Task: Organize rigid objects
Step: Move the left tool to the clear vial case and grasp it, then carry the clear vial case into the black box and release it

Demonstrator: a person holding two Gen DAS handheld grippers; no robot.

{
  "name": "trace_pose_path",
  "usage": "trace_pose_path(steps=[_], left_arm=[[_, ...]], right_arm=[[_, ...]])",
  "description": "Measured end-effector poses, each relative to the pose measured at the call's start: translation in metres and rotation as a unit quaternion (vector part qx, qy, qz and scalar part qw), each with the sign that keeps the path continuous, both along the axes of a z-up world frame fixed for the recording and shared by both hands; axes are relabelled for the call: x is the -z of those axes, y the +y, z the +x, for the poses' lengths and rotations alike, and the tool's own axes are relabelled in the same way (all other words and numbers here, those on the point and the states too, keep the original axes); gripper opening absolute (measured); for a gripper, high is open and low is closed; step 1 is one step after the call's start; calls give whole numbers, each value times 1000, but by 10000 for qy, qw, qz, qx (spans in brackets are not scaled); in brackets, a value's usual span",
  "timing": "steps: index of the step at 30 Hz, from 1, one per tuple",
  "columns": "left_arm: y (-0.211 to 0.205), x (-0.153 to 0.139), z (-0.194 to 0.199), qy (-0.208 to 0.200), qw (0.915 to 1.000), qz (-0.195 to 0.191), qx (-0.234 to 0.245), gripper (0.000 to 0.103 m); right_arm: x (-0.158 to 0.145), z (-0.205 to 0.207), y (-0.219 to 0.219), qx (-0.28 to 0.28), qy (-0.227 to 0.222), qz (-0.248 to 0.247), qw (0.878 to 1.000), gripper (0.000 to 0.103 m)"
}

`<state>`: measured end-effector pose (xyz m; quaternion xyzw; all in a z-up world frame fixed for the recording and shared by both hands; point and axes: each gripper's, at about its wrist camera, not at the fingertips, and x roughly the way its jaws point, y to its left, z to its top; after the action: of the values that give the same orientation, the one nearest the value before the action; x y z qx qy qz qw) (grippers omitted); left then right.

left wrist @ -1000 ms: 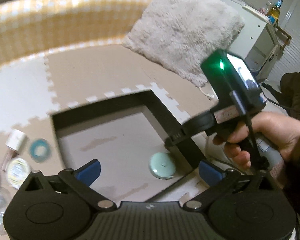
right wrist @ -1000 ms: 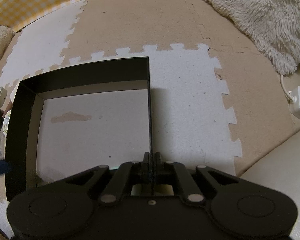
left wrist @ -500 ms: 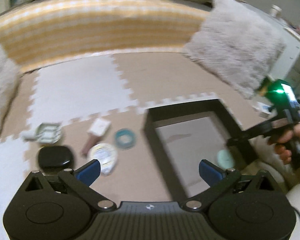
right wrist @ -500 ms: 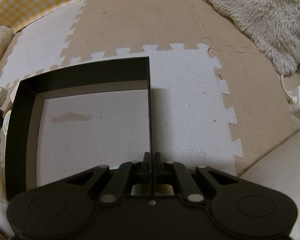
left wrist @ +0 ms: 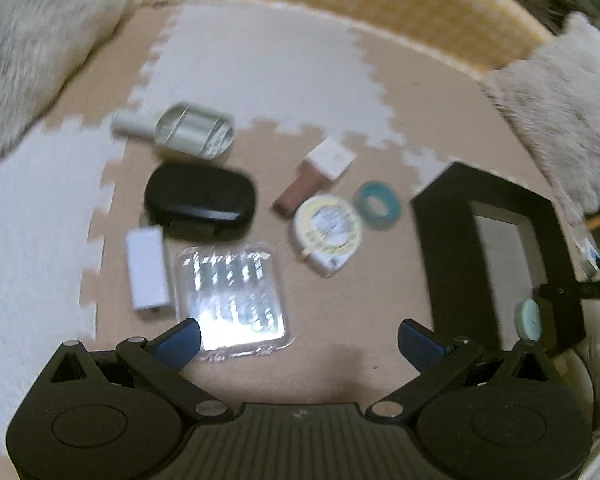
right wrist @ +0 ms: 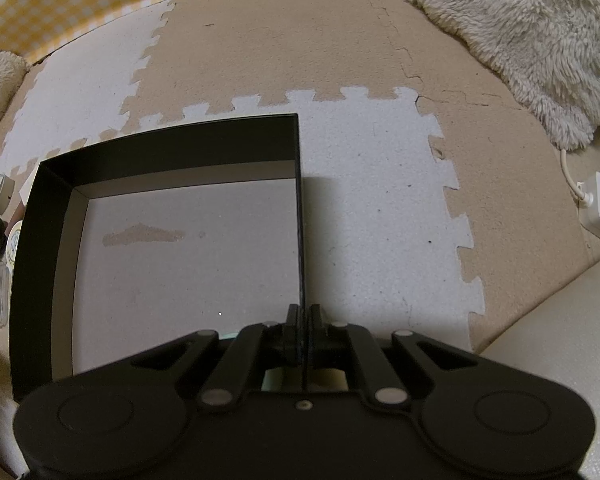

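The black box (right wrist: 36,264) lies open on the foam mat (right wrist: 380,200), and the right gripper (right wrist: 302,324) is pinched together on its right wall, one finger on each side of the thin edge. Inside the box, close to that wall, a pale green round disc (left wrist: 528,319) is seen. The left gripper (left wrist: 298,340) hangs above the mat to the left of the box, its blue-tipped fingers (left wrist: 178,342) wide apart with nothing between them. Under it lies a clear plastic case (left wrist: 230,292), with a white block (left wrist: 146,274) beside it. Farther away are a black oval case (left wrist: 200,200), a round tape measure (left wrist: 326,228), a teal ring (left wrist: 377,206), a small bottle (left wrist: 316,176) and a round tin (left wrist: 194,136). This view is blurred.
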<state>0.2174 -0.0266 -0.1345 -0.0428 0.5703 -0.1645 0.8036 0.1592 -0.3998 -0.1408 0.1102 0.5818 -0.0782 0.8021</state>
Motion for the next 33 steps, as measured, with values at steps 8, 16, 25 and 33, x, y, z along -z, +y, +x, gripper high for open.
trace_pose_path(steps=[8,16,25,33], left_arm=[[14,17,10,89,9977,236,-624,103],[8,20,18,-97,9954,198,-933,103],[2,23,17,-154,9939,672,-861,73],[-8,20,11,-155,9959,677,-579,73]], right_arm=[[0,0,0,-3,2,-7,10000,3],[0,1,-1,-13,9,-15,10000,3],[2,1,0,-44,56,-35,10000,3],[1,1,1,-41,54,-32,10000,3]])
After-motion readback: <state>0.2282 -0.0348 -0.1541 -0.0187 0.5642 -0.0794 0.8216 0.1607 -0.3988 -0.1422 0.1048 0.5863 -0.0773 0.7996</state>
